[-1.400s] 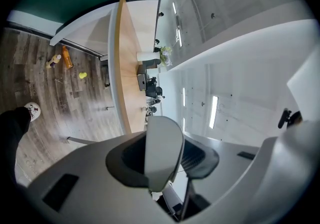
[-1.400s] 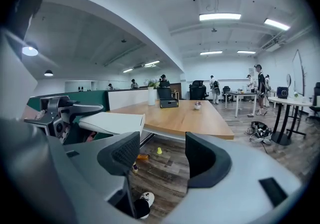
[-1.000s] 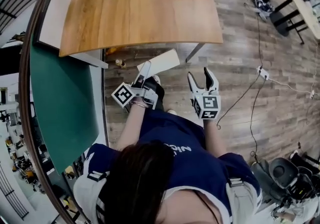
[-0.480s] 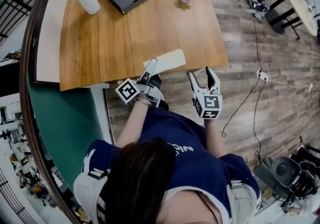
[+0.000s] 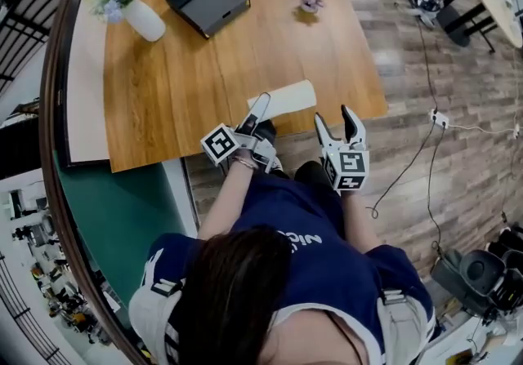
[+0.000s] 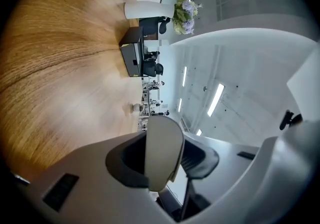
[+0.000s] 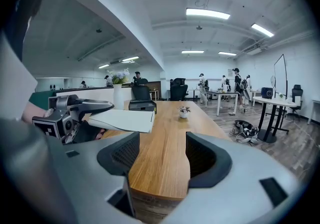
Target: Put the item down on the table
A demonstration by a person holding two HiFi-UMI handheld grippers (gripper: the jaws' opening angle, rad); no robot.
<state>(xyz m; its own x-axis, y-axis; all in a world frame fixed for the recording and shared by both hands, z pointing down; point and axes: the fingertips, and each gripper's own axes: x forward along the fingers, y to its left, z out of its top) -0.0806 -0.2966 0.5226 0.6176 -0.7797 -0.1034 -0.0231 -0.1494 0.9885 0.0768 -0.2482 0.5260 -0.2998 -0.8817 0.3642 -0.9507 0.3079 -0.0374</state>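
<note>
A flat white item point(image 5: 283, 98), like a thin booklet, is clamped in my left gripper point(image 5: 260, 114) and hangs over the near edge of the wooden table point(image 5: 204, 61). In the left gripper view it stands edge-on between the jaws, the white item point(image 6: 162, 153) pressed by both pads. In the right gripper view the white item point(image 7: 122, 119) sticks out flat from the left gripper point(image 7: 75, 113) above the tabletop. My right gripper point(image 5: 341, 123) is open and empty at the table's near right corner, and the right gripper point(image 7: 160, 155) looks along the table point(image 7: 167, 158).
On the far part of the table lie a black tray point(image 5: 206, 0), a white vase with flowers point(image 5: 139, 12) and a small potted plant point(image 5: 310, 2). A green panel point(image 5: 122, 224) stands at the left. Cables point(image 5: 425, 151) run on the wooden floor at the right.
The person has stepped up to the table. Both grippers have moved forward, and the white item now reaches over the table's near edge instead of hanging over the floor.
</note>
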